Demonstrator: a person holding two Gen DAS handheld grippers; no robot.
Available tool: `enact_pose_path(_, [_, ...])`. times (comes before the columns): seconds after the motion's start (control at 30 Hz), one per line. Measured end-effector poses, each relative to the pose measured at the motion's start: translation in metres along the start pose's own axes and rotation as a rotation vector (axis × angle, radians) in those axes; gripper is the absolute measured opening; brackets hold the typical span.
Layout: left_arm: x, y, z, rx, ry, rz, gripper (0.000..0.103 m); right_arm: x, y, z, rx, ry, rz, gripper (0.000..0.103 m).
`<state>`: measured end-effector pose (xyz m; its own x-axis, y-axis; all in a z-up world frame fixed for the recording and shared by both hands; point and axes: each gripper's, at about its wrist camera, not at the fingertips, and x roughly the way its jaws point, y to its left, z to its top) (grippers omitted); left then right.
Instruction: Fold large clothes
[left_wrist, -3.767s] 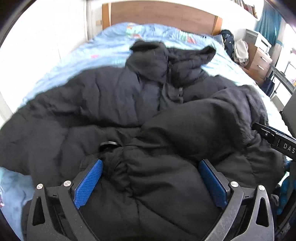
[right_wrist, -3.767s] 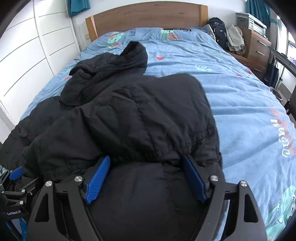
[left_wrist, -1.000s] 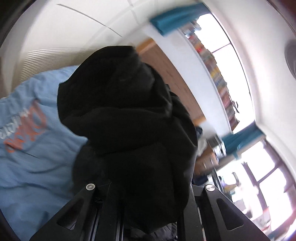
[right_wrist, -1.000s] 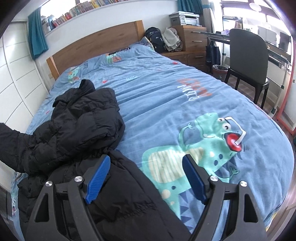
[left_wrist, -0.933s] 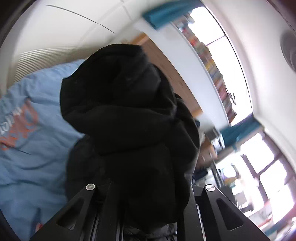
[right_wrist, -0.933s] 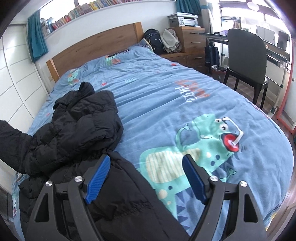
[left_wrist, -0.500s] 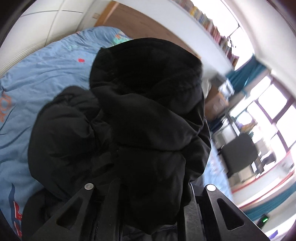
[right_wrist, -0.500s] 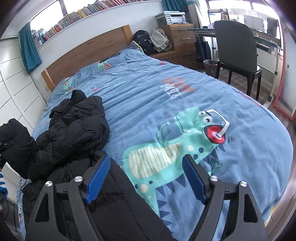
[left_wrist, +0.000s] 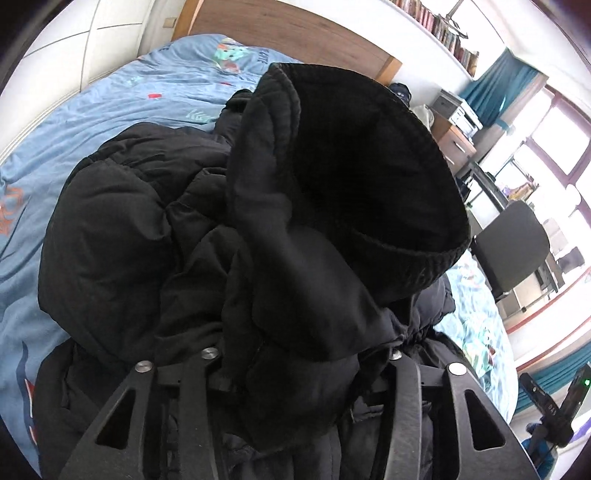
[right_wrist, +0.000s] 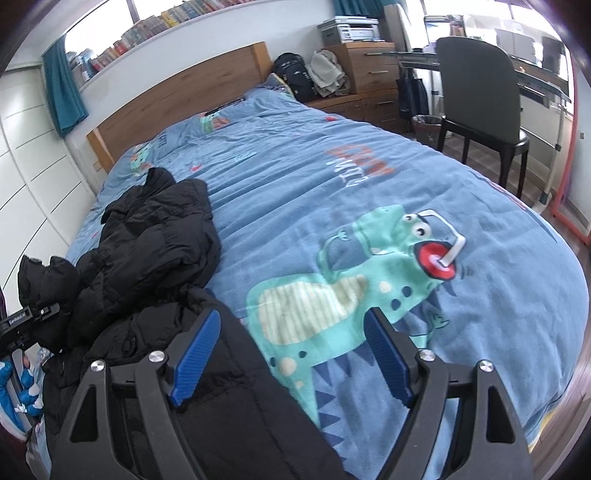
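Observation:
A black puffy jacket (right_wrist: 155, 236) lies crumpled on the left side of the blue dinosaur bedspread (right_wrist: 332, 184). In the left wrist view one sleeve with a ribbed knit cuff (left_wrist: 369, 184) is draped over the jacket body (left_wrist: 110, 221). The sleeve fills the gap of my left gripper (left_wrist: 303, 354) and hides the pads. Its jaws are opening and stand visibly apart. My right gripper (right_wrist: 291, 314) is open over the jacket's near hem and the bedspread, with nothing between its blue pads. The left gripper (right_wrist: 26, 321) also shows at the left edge of the right wrist view.
A wooden headboard (right_wrist: 184, 99) closes the far end of the bed. White wardrobe doors (right_wrist: 29, 166) run along the left. A dark chair (right_wrist: 476, 85), a waste bin (right_wrist: 424, 125) and wooden drawers (right_wrist: 369, 70) stand to the right, with a backpack (right_wrist: 291, 74) beside them.
My left gripper has swung down from a raised pose, carrying the sleeve over the jacket on the bed, and its jaws have parted. The right gripper has stayed nearly still and open.

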<state>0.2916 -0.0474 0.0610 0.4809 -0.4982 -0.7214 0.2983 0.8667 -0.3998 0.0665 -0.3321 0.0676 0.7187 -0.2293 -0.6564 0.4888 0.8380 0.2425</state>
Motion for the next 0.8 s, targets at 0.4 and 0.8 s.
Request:
enact_pose_path(0.4, [-0.047,-0.002,-0.009,0.107,-0.011,-0.156,0.071,0.02,0.062,0.002,-0.112,0.039,0.072,0.08])
enact_pose_path(0.8, [-0.066,0.069,0.059,0.099,-0.126,0.101,0.074,0.006,0.262,0.038,-0.434,-0.043,0.355,0.08])
